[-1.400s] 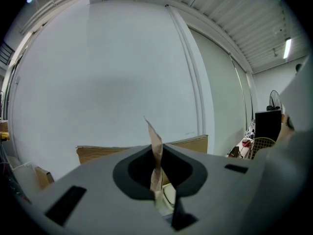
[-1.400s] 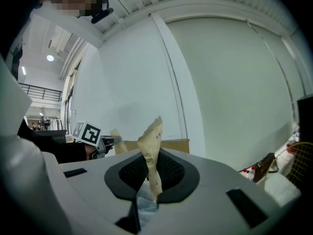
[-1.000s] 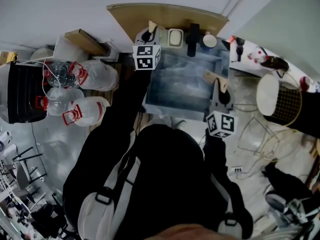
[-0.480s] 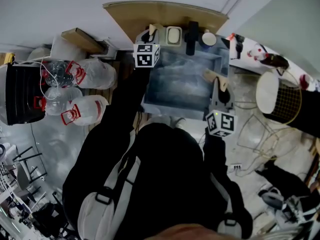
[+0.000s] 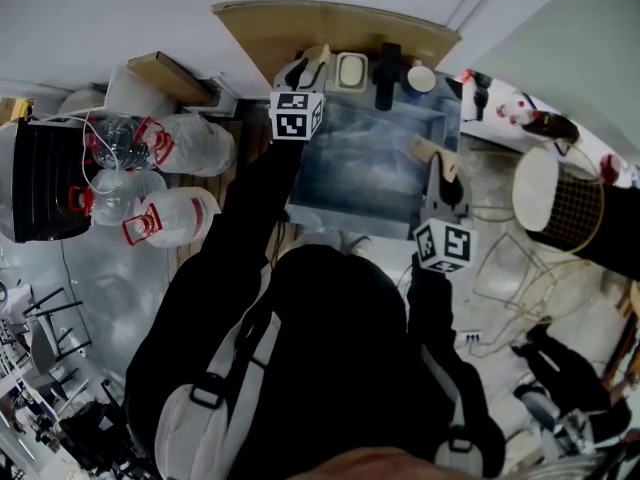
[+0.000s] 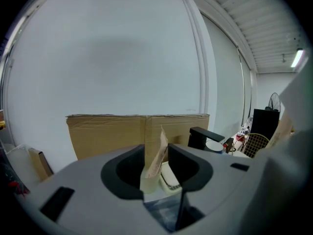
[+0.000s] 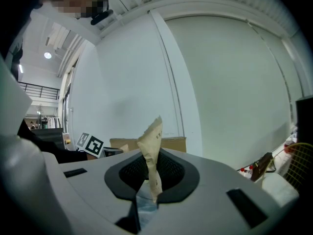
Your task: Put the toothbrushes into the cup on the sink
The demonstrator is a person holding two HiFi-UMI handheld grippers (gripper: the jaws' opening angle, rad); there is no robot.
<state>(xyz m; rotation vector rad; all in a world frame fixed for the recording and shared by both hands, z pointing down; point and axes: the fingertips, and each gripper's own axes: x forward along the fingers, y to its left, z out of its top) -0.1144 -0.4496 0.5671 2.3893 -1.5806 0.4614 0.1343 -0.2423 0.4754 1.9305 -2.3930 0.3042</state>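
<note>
At the sink's (image 5: pixel 360 168) back left corner, my left gripper (image 5: pixel 305 68) hangs over a beige cup (image 6: pixel 149 184). A paper-wrapped toothbrush (image 6: pixel 157 153) stands in that cup, leaning, between the jaws. The jaws are opening and stand apart from the wrapper (image 5: pixel 318 58). My right gripper (image 5: pixel 440 173) is over the sink's front right part, shut on a second paper-wrapped toothbrush (image 7: pixel 152 155), whose end (image 5: pixel 425 151) sticks out past the jaws. In the right gripper view, the wrapper is pinched upright in the gripper (image 7: pixel 151 175).
A soap dish (image 5: pixel 351 71), a black faucet (image 5: pixel 387 76) and a white cup (image 5: pixel 421 79) line the sink's back edge, with cardboard (image 5: pixel 330 23) behind. Water jugs (image 5: pixel 170 218) and a black bin (image 5: pixel 45 183) stand left. A wire basket (image 5: pixel 565 203) stands right.
The left gripper has edged slightly right over the sink's back corner. The right gripper has stayed in place with its toothbrush.
</note>
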